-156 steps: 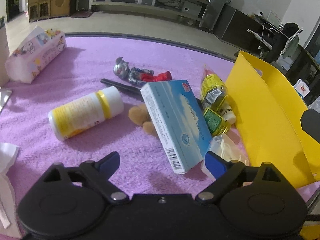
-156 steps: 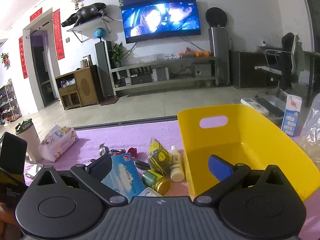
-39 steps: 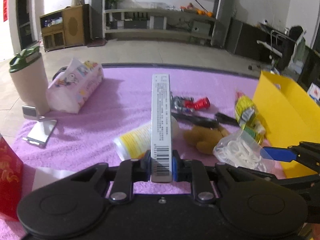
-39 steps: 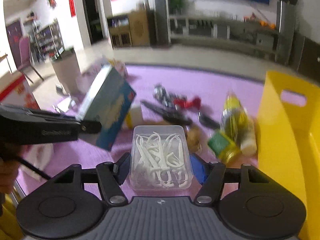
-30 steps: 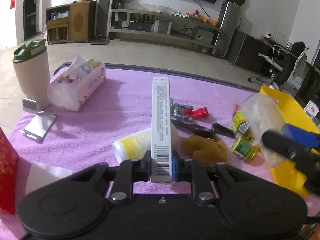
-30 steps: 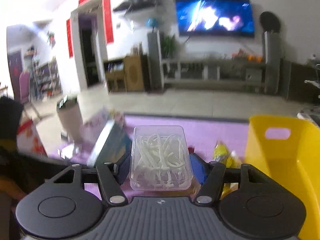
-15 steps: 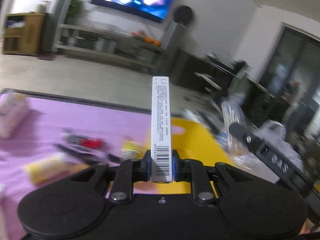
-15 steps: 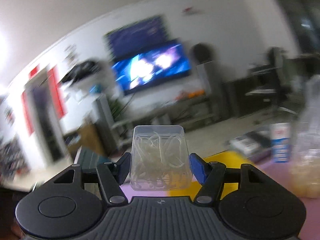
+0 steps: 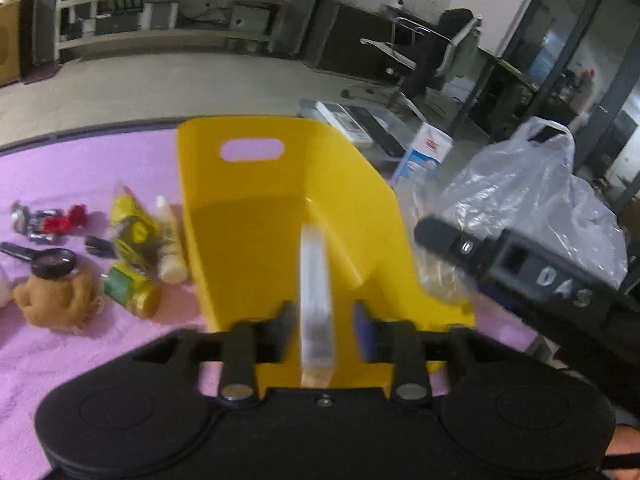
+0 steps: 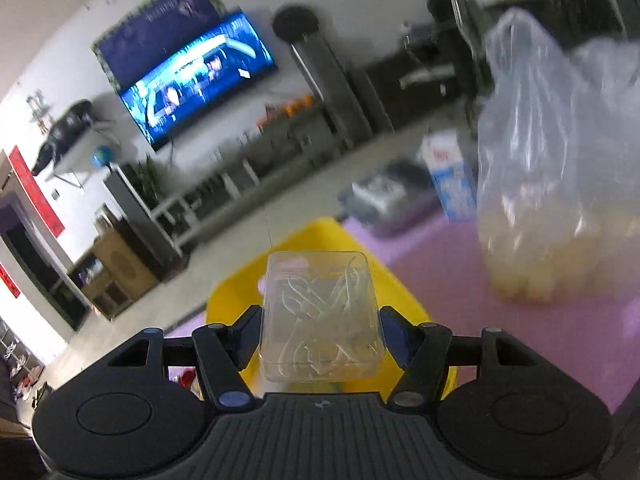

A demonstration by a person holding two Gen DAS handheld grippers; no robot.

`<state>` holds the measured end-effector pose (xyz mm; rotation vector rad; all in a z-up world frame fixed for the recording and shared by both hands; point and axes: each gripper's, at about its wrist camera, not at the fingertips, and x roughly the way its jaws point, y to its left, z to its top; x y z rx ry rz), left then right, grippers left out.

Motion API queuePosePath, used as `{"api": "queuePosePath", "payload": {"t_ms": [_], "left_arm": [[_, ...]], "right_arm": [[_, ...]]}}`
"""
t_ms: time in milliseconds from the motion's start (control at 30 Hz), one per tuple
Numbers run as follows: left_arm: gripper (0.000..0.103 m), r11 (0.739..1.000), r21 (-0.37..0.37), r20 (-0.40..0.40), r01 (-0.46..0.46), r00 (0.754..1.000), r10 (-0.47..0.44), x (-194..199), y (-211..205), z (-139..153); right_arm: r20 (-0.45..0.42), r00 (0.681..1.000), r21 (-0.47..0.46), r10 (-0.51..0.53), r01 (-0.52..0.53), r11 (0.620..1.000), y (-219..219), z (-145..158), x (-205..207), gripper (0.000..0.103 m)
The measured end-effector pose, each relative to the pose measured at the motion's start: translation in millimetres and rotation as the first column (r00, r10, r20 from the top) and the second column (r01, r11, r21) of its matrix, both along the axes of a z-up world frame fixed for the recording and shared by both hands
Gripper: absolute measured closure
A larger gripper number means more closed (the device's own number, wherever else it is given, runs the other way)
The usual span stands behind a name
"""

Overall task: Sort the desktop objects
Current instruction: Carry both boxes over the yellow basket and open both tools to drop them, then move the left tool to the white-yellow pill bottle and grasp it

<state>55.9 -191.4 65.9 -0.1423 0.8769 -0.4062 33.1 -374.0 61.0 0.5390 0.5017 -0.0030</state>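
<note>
My left gripper hangs over the near end of the yellow bin. Its jaws stand apart, and the thin white-and-blue box is blurred between them, clear of both pads, edge-on over the bin. My right gripper is shut on the clear plastic box of white floss picks, held above the bin's rim. The right gripper body also shows in the left wrist view, at the bin's right side.
On the purple mat left of the bin lie yellow bottles, a green-lidded jar, a brown plush toy, a magnifier and a red toy figure. A clear plastic bag stands right of the bin.
The left gripper has tipped down over the bin and its jaws have opened, freeing the thin box. The right gripper has moved over the bin's rim with the floss-pick box.
</note>
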Motion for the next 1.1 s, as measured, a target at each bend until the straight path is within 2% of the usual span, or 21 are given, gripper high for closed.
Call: {"api": "queuePosePath", "payload": {"t_ms": [33,133,200,367,433,533,633,700,733,833,900,1000,1100], "left_arm": [[0.041,1.000,0.008,0.018,-0.017,1.000,0.017,-2,5,4],[0.038,0.999,0.022,0.059,-0.037,0.998,0.036,-12,18,18],[0.037,0.998,0.019,0.083,-0.053,0.995,0.051,-18,32,26],[0.027,0.986,0.056,0.174,-0.157,0.974,0.146,-33,88,41],[0.026,0.969,0.103,0.197,-0.224,0.959,0.201,-37,116,41],[0.026,0.923,0.192,0.215,-0.333,0.932,0.291,-41,159,32],[0.025,0.851,0.283,0.204,-0.442,0.895,0.397,-40,198,16],[0.023,0.823,0.306,0.187,-0.480,0.877,0.442,-40,219,5],[0.019,0.812,0.309,0.174,-0.496,0.868,0.464,-40,228,1],[0.017,0.777,0.295,0.141,-0.556,0.829,0.541,-32,249,-9],[0.017,0.773,0.263,0.123,-0.578,0.814,0.567,-21,258,-14],[0.015,0.787,0.232,0.127,-0.571,0.820,0.558,-15,262,-25],[0.015,0.780,0.275,0.136,-0.562,0.826,0.547,-17,270,-39]], "right_arm": [[-0.018,1.000,0.010,-0.002,0.002,1.000,-1,-2,0,0.036],[-0.033,0.999,0.026,-0.002,0.003,1.000,3,-5,-5,0.029],[0.003,1.000,0.021,0.006,-0.006,1.000,11,-3,-10,0.026],[0.133,0.988,-0.118,0.079,-0.064,0.991,50,12,-16,0.023],[0.168,0.974,-0.167,0.149,-0.121,0.978,75,15,-20,0.023],[0.172,0.945,-0.233,0.279,-0.236,0.944,117,17,-22,0.023],[0.138,0.908,-0.296,0.395,-0.343,0.891,159,12,-21,0.023],[0.100,0.884,-0.319,0.457,-0.407,0.856,181,7,-19,0.021],[0.081,0.873,-0.322,0.480,-0.433,0.842,188,5,-18,0.021],[0.019,0.861,-0.319,0.508,-0.477,0.819,205,-4,-13,0.021],[-0.026,0.861,-0.328,0.507,-0.487,0.809,211,-10,-11,0.018],[-0.100,0.846,-0.340,0.524,-0.524,0.781,220,-21,-6,0.008],[-0.195,0.821,-0.330,0.536,-0.570,0.752,230,-35,1,0.008]]}}
